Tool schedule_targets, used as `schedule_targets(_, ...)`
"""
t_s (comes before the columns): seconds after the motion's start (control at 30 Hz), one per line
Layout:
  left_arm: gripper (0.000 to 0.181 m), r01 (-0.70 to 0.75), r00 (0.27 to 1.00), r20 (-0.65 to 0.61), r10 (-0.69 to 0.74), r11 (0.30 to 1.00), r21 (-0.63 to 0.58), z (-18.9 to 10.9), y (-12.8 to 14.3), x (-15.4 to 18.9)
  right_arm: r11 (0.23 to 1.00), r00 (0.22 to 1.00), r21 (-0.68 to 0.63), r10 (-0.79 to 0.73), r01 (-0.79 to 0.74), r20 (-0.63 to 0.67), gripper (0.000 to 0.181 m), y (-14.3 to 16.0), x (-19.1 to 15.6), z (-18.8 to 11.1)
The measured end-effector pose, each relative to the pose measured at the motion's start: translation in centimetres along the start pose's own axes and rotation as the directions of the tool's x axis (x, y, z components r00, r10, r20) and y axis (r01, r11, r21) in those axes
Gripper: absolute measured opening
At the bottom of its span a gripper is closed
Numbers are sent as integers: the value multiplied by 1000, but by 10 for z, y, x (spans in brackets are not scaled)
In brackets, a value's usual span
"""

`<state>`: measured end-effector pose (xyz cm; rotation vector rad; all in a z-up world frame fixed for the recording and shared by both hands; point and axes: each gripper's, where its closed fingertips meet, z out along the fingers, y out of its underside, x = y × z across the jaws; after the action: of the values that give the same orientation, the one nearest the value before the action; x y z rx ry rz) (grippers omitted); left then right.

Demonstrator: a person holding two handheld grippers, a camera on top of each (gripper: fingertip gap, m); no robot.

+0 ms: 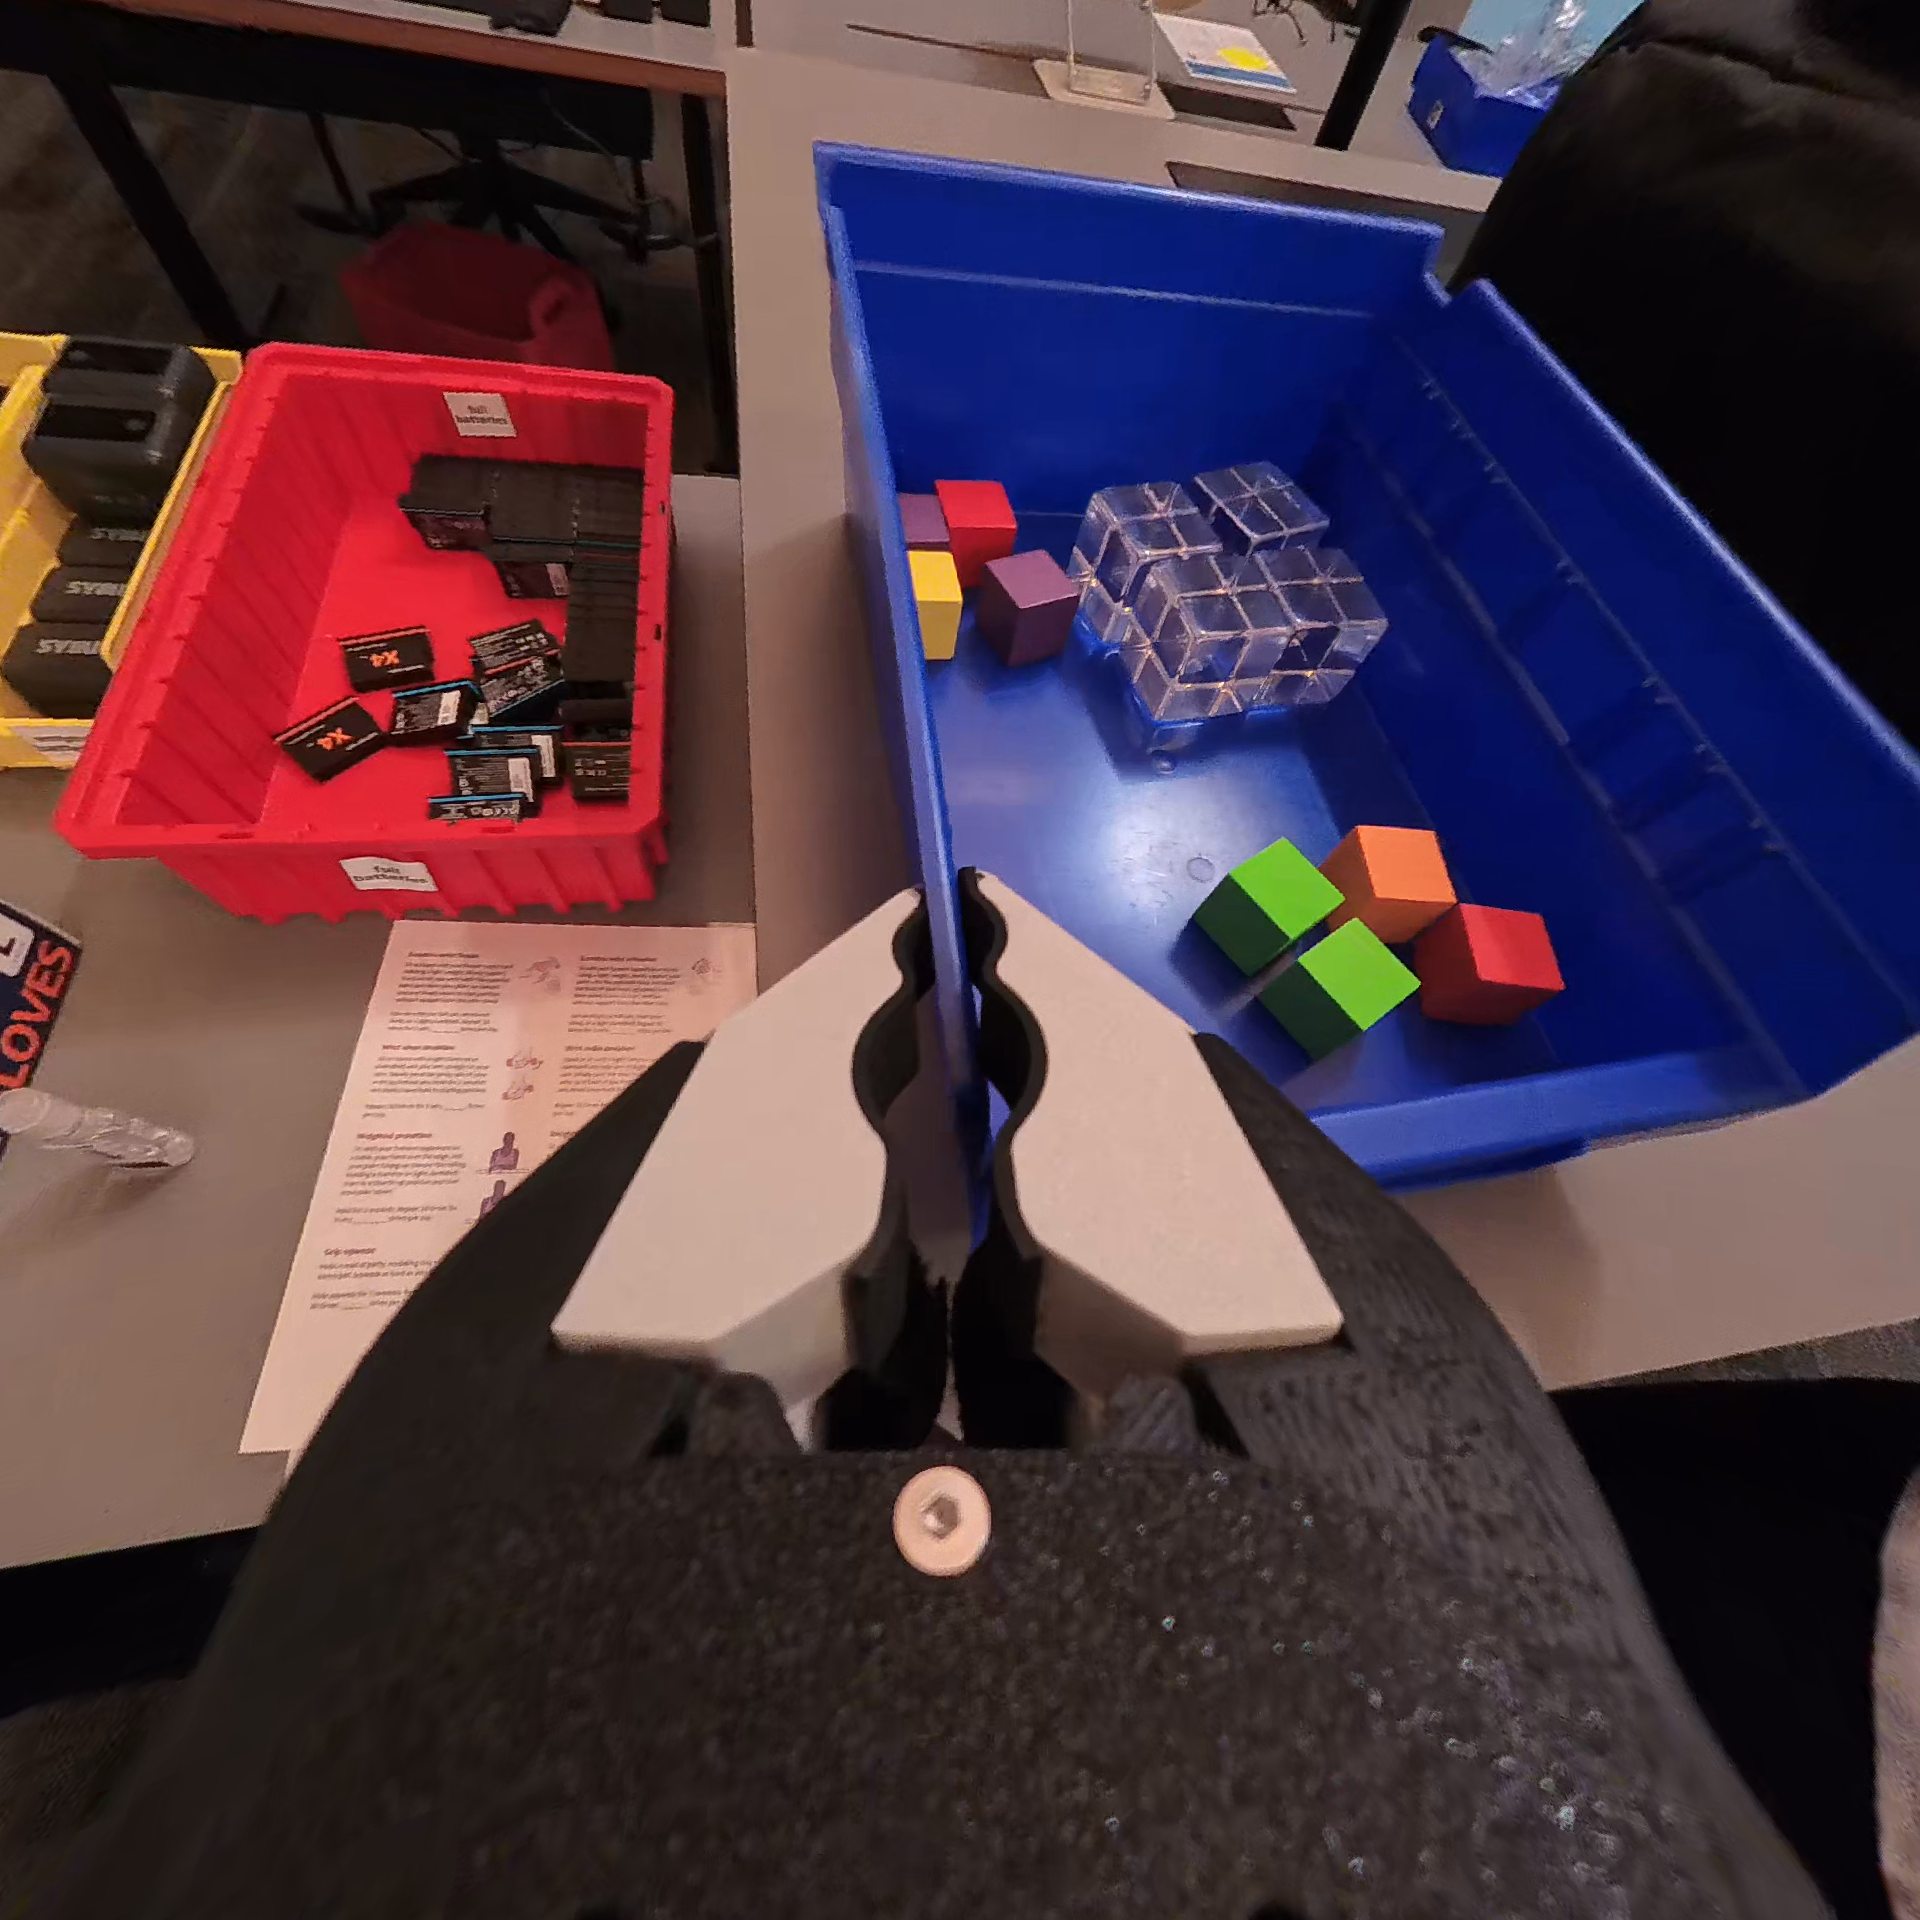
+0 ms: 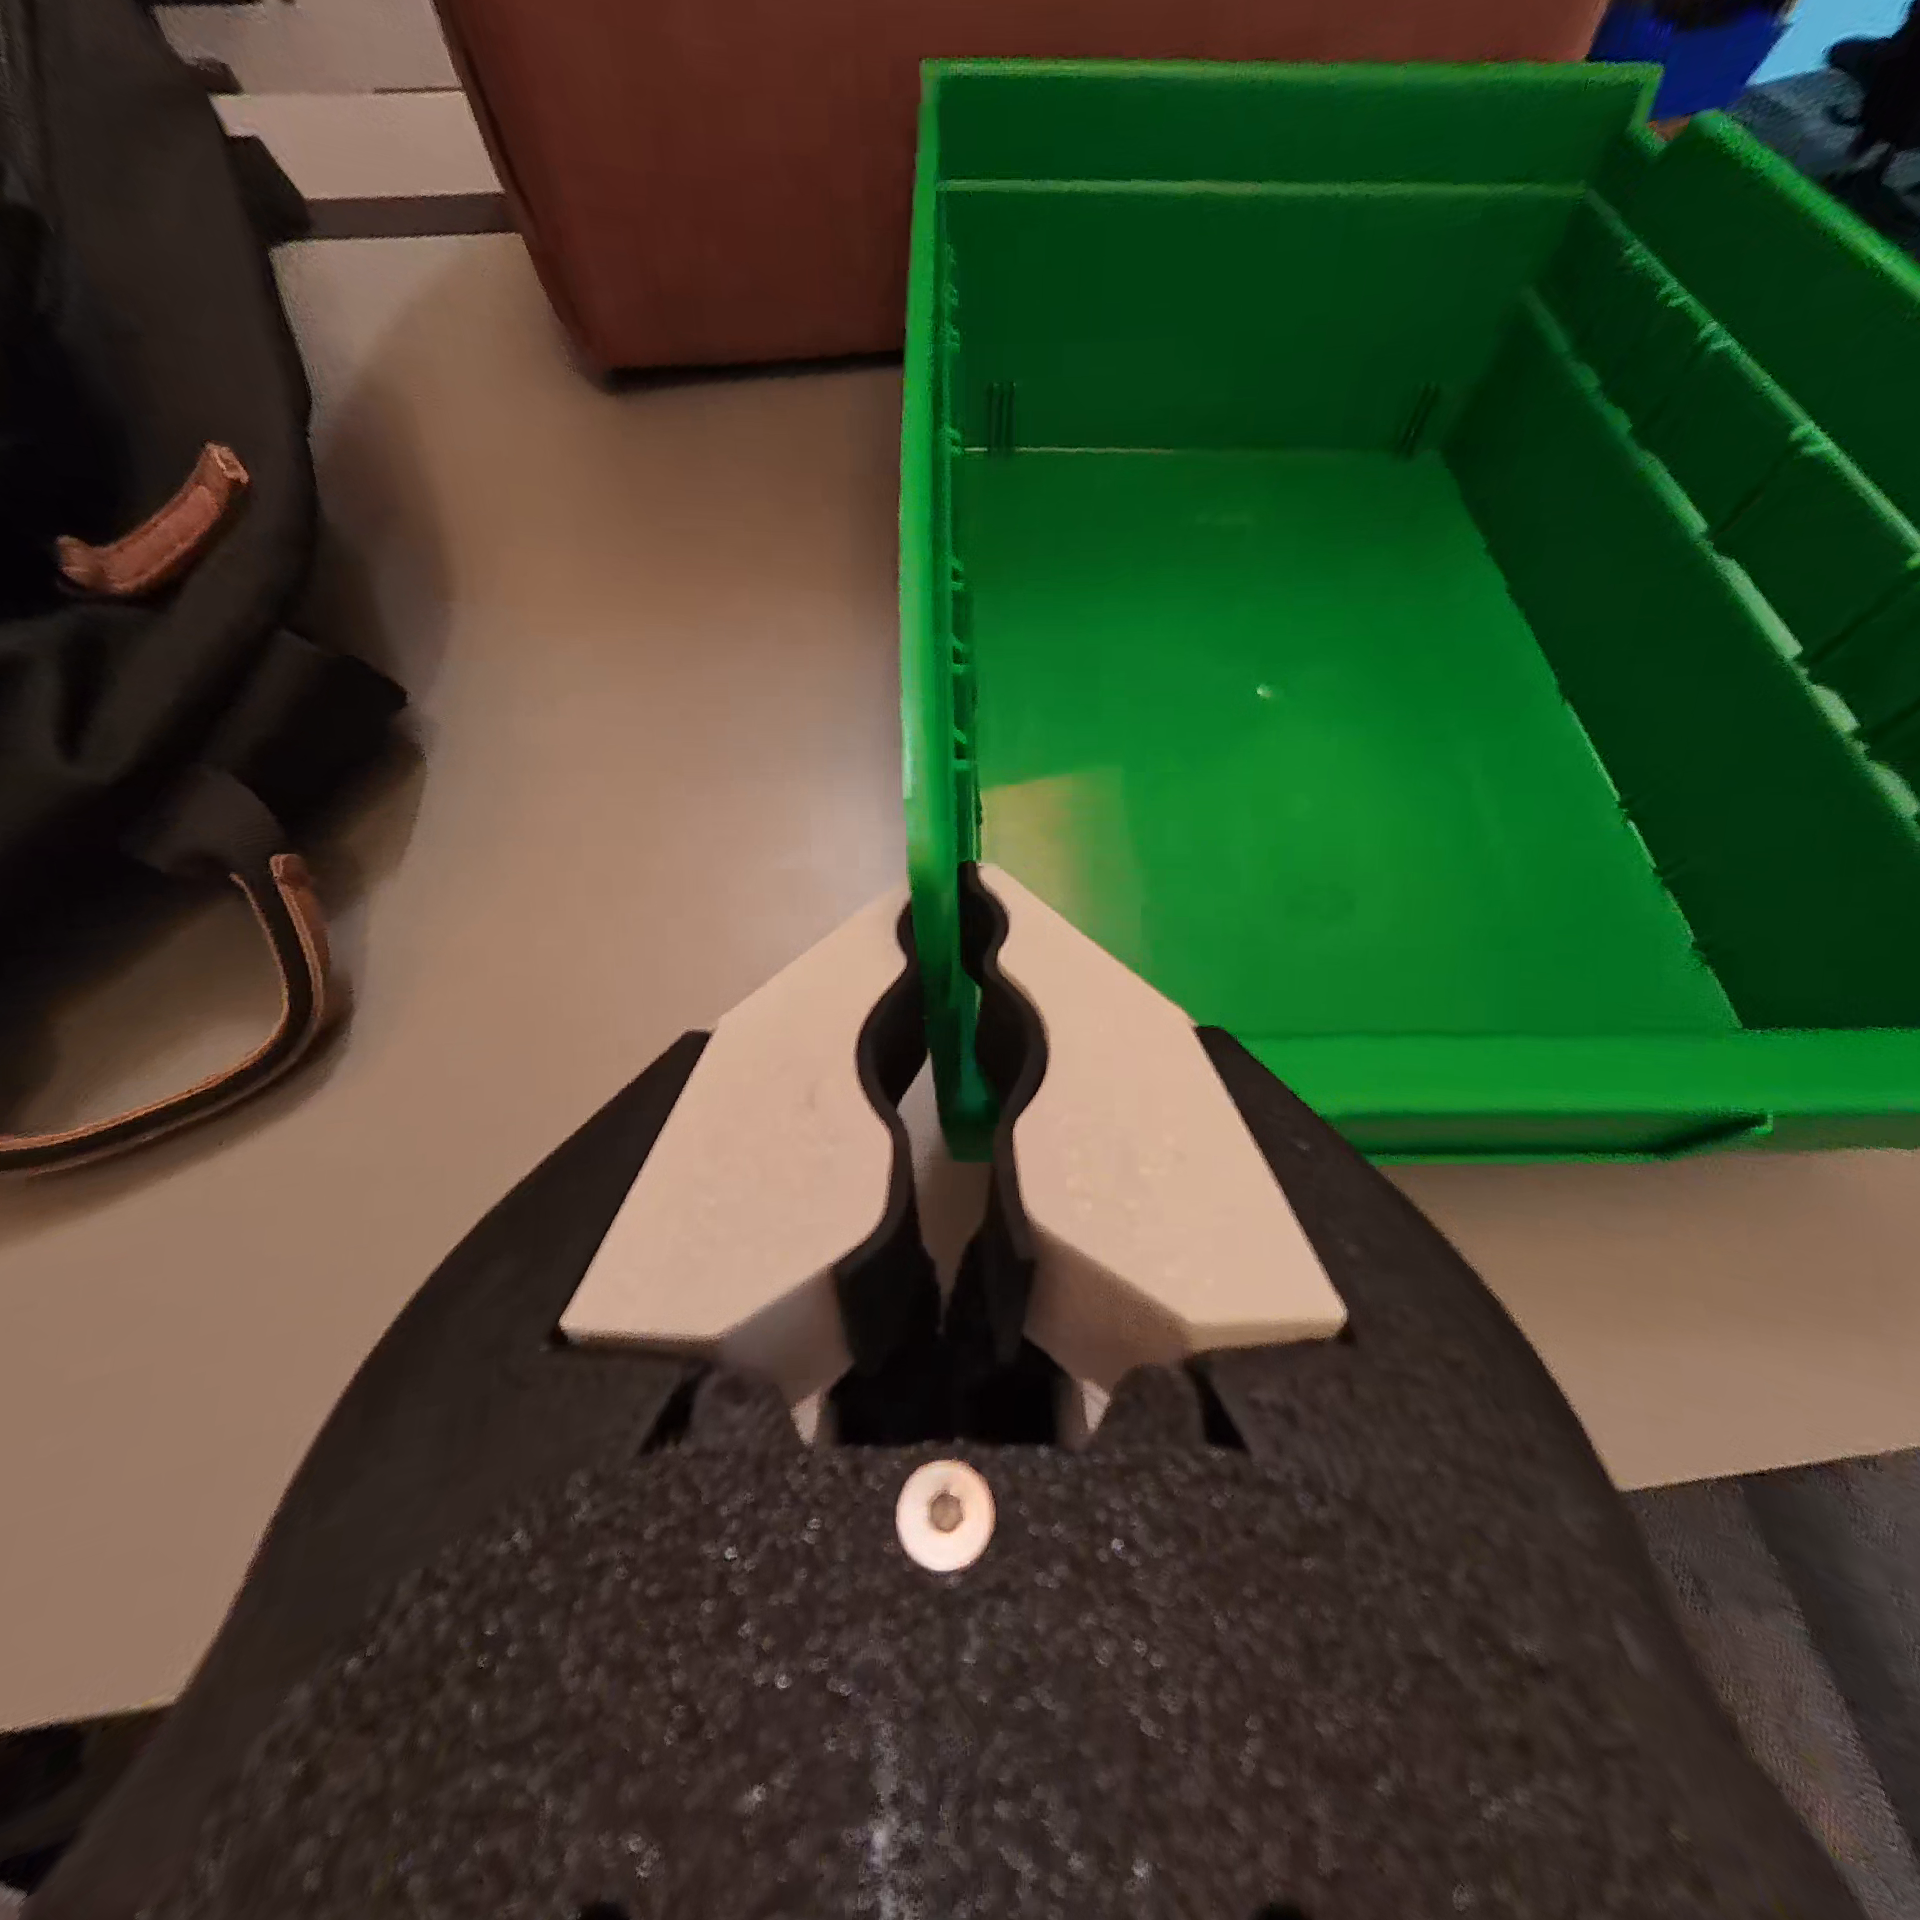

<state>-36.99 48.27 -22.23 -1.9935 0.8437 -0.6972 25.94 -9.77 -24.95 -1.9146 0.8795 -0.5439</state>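
Left tool (image 1: 943, 904): its two fingers are clamped on the left side wall of the blue bin (image 1: 1621, 582), one finger outside the wall and one inside, near the bin's front corner.
Blue bin: stands on the grey counter (image 1: 790, 644), long side running away from the camera.
Inside the blue bin, far end: a cluster of clear cubes (image 1: 1226, 592); just left of it a purple cube (image 1: 1027, 605), a red cube (image 1: 975, 525), a yellow cube (image 1: 935, 603) and a second purple one against the left wall.
Inside the blue bin, near end: two green cubes (image 1: 1304, 940), an orange cube (image 1: 1392, 878) and another red cube (image 1: 1488, 961), touching one another, well apart from the gripped wall.
Left of the blue bin: a red bin (image 1: 187, 665) holding small black battery packs (image 1: 520, 623); past it a yellow bin (image 1: 21, 499) with dark blocks.
In front of the red bin: a printed paper sheet (image 1: 436, 1143), partly hidden by the left tool's body.
Right tool (image 2: 945, 899): its fingers are clamped on the left side wall of the green bin (image 2: 1662, 644), near the front corner, one finger each side.
Green bin: stands on the pale counter (image 2: 644, 644); nothing lies on the visible floor of it.
Left of the green bin: a dark bag (image 2: 145, 436) with brown strap trim, well apart from the tool.
Behind the green bin: a brown box (image 2: 727, 177), just beside the bin's far left corner.
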Motion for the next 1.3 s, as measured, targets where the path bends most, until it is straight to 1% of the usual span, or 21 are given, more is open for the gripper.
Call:
schedule_targets(0.1,4,-29,999,24,29,1000,4,0,0,3,999,999,-1,-40,40,25,1,1,2,-1)
schedule_targets(0.17,4,-42,998,37,42,999,3,-1,1,4,1000,1000,-20,-6,6,20,1,0,4,-5)
schedule_targets(0.2,4,-51,998,39,51,999,0,-2,1,3,999,999,-15,32,-31,37,12,-5,1,-10)
schedule_targets(0.23,4,-44,998,39,44,999,-2,-3,2,2,998,997,4,65,-66,42,29,-14,-2,-17)
schedule_targets(0.27,4,-27,999,32,27,1000,1,-3,2,2,996,996,31,85,-86,25,33,-25,-4,-24)
schedule_targets(0.33,5,40,999,14,-40,999,-7,-3,2,3,993,998,105,58,-57,-9,35,-49,-17,-39)
schedule_targets(0.4,7,75,997,28,-74,997,-31,-4,3,5,985,1000,172,-10,7,15,32,-72,-47,-48)
schedule_targets(0.43,17,67,997,41,-66,997,-43,-7,4,7,981,997,192,-46,34,61,28,-80,-70,-49)
schedule_targets(0.47,30,60,995,85,-56,997,-50,-12,3,7,979,990,194,-82,59,116,26,-83,-95,-46)
schedule_targets(0.57,37,29,969,247,-31,1000,12,-40,-18,14,978,944,150,-184,147,275,23,-73,-169,-33)
schedule_targets(0.6,37,14,960,280,-28,999,51,-49,-28,25,974,929,148,-210,172,306,22,-69,-189,-30)
schedule_targets(0.63,37,-4,963,270,-15,998,69,-54,-35,43,970,913,147,-233,193,334,20,-66,-208,-28)
schedule_targets(0.67,37,-15,975,224,4,999,48,-53,-36,65,967,896,147,-250,209,367,19,-63,-226,-27)
schedule_targets(0.73,37,-41,999,32,44,994,-98,-42,-14,121,960,844,167,-277,224,460,19,-61,-263,-32)
schedule_targets(0.8,37,-72,997,-46,64,975,-209,-33,5,159,949,778,228,-311,220,546,21,-67,-295,-43)
schedule_targets(0.87,37,-130,990,-82,113,960,-246,-28,15,189,931,719,281,-361,235,594,27,-69,-317,-51)
schedule_targets(0.97,37,-195,980,-98,175,946,-259,-25,20,220,920,697,281,-390,273,602,27,-64,-323,-47)
schedule_targets(1.03,37,-207,978,-88,190,943,-262,-23,19,228,932,687,246,-362,265,630,30,-59,-322,-44)
schedule_targets(1.1,37,-188,981,-102,168,950,-250,-21,16,235,946,681,204,-322,250,658,31,-54,-317,-42)
schedule_targets(1.23,37,-124,987,-131,94,961,-249,-18,5,235,953,705,172,-301,250,642,30,-49,-294,-36)
schedule_targets(1.3,37,-94,990,-121,68,969,-228,-15,-9,228,955,722,144,-292,261,628,26,-42,-279,-30)
